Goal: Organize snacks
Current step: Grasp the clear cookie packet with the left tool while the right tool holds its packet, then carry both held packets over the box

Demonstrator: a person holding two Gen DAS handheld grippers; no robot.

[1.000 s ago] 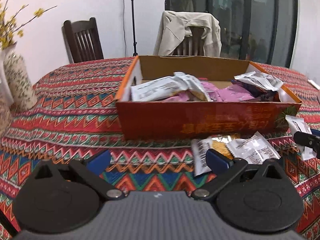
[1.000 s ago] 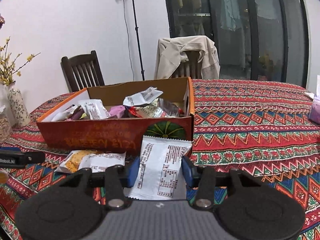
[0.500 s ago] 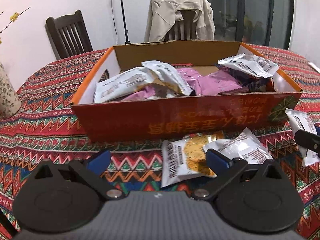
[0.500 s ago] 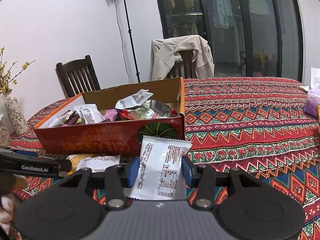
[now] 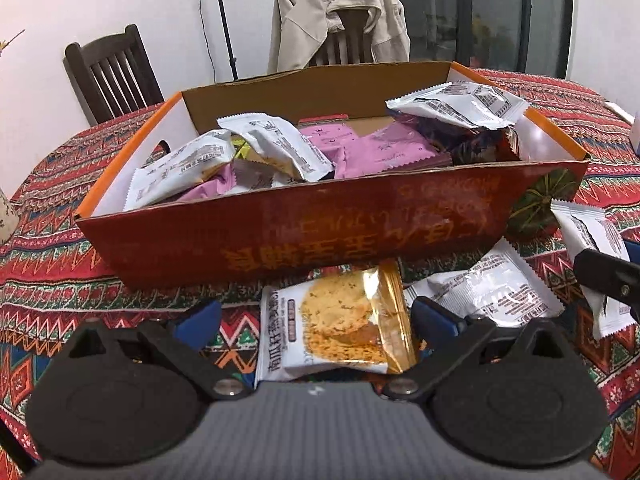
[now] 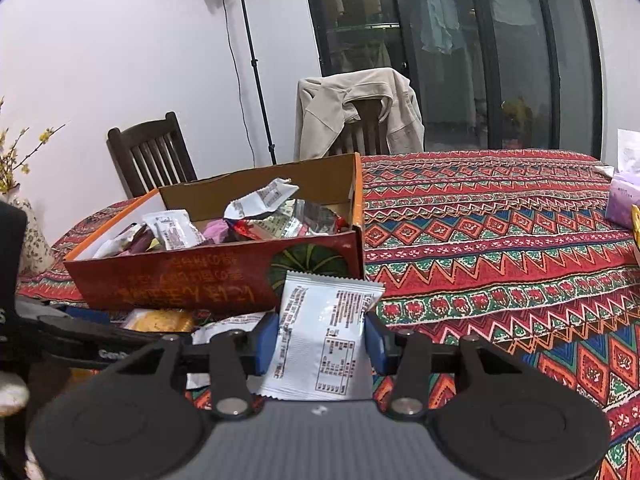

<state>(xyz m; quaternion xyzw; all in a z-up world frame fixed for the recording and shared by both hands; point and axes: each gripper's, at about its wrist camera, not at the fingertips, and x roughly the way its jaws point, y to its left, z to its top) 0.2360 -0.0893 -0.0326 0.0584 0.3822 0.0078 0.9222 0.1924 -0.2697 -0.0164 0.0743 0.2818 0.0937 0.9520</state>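
A red cardboard box (image 5: 320, 236) holds several white and pink snack packets. In front of it on the patterned cloth lies a yellow cookie packet (image 5: 336, 328), between the fingers of my open left gripper (image 5: 316, 314); the pads do not press on it. A white packet (image 5: 492, 292) lies just right of it. My right gripper (image 6: 322, 336) is shut on another white snack packet (image 6: 324, 332), held upright near the box's (image 6: 200, 280) right front corner. The left gripper (image 6: 80, 336) shows at the left of the right wrist view, over the cookie packet (image 6: 160, 320).
A flowered vase (image 6: 36, 240) stands at the table's left. Two chairs are behind the table, one draped with a beige jacket (image 6: 356, 108). A light stand (image 6: 252, 64) is by the wall. A purple tissue pack (image 6: 624, 196) sits at the far right.
My left gripper has moved to the right and lower, toward the box front, so the cookie packet now lies between its open fingers. The right gripper has kept still with its white packet.
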